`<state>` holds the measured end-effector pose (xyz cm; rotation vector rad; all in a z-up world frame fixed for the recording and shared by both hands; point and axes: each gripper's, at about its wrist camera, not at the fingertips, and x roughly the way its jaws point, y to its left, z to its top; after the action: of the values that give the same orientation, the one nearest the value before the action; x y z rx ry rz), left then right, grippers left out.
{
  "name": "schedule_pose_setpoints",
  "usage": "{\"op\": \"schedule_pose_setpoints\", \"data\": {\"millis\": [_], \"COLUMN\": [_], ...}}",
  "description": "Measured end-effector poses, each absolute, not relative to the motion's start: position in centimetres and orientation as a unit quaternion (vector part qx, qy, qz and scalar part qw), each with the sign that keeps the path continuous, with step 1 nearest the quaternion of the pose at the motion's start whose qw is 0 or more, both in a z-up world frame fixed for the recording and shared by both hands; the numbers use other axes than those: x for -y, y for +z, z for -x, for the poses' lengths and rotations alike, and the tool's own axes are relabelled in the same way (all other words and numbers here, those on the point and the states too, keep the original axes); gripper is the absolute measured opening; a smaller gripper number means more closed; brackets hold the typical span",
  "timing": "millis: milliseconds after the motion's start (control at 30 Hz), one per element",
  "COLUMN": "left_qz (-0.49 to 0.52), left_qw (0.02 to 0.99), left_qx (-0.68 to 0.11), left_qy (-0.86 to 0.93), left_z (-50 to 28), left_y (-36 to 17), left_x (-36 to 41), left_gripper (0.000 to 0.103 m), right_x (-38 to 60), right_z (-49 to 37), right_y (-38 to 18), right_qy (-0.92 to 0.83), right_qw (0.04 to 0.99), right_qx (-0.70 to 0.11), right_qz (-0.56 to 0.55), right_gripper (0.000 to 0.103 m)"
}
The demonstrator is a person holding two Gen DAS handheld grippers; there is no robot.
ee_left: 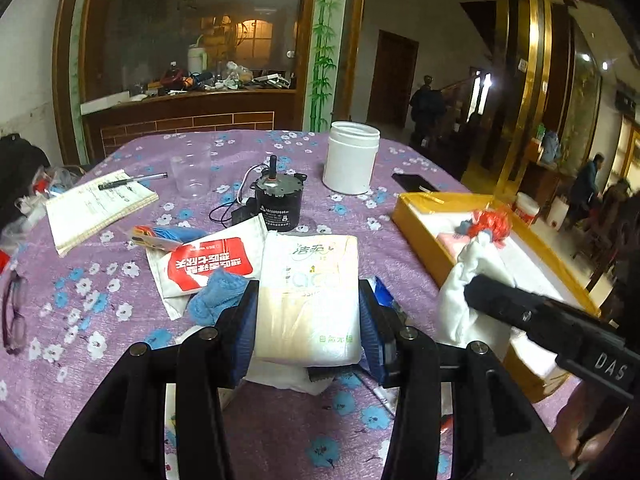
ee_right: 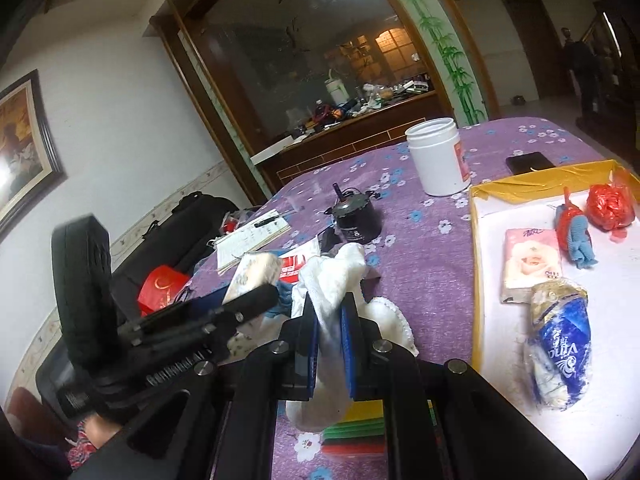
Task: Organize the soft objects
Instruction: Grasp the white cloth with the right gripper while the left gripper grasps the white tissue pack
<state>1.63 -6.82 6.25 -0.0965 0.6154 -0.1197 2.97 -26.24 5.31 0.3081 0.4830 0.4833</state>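
Table (ee_left: 100, 320) under purple flowered cloth, holding the following.

Left gripper (ee_left: 308, 320): jaws part-way apart, blue pads pressed against both sides of a white tissue pack (ee_left: 310, 296) with green print, lifted clear of the cloth.

Right gripper (ee_right: 329, 328): jaws nearly together, pinching a white cloth (ee_right: 332, 280) that stands up between the pads and hangs below them. In the left wrist view this gripper reaches in from the right, with the cloth bunched at the near edge of the box.

Yellow box (ee_right: 476, 280) with white floor, right side of table. Contents: pink tissue packet (ee_right: 530, 268), red and blue knitted item (ee_right: 574, 236), crumpled red plastic bag (ee_right: 610, 208), blue and white tissue pack (ee_right: 560, 352), lying apart from one another.

Loose on the cloth, left of the box: blue knitted piece (ee_left: 216, 296), touching a white pouch with red label (ee_left: 208, 264); black motor (ee_left: 276, 200) with wires; white jar (ee_left: 352, 156), upright and lidless; clear plastic cup (ee_left: 192, 172); notebook (ee_left: 96, 208) with pen (ee_left: 132, 180) on top; dark phone (ee_left: 412, 182) beyond the box; glasses (ee_left: 14, 312) at the far left edge.
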Motion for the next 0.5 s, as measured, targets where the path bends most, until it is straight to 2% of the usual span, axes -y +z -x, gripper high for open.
{"op": "schedule_pose_setpoints", "data": {"millis": [500], "left_qz": [0.02], "left_qw": [0.955], "left_qx": [-0.287], "left_qy": [-0.066], "left_z": [-0.7], "left_y": [6.9], "left_x": [8.8], "left_gripper": [0.044], "right_x": [27.4], "right_z": [-2.1], "right_y": [6.0], "right_qy": [0.227], "right_qw": [0.936], "right_qx": [-0.207], "right_qz": [-0.172], "right_gripper": [0.011]}}
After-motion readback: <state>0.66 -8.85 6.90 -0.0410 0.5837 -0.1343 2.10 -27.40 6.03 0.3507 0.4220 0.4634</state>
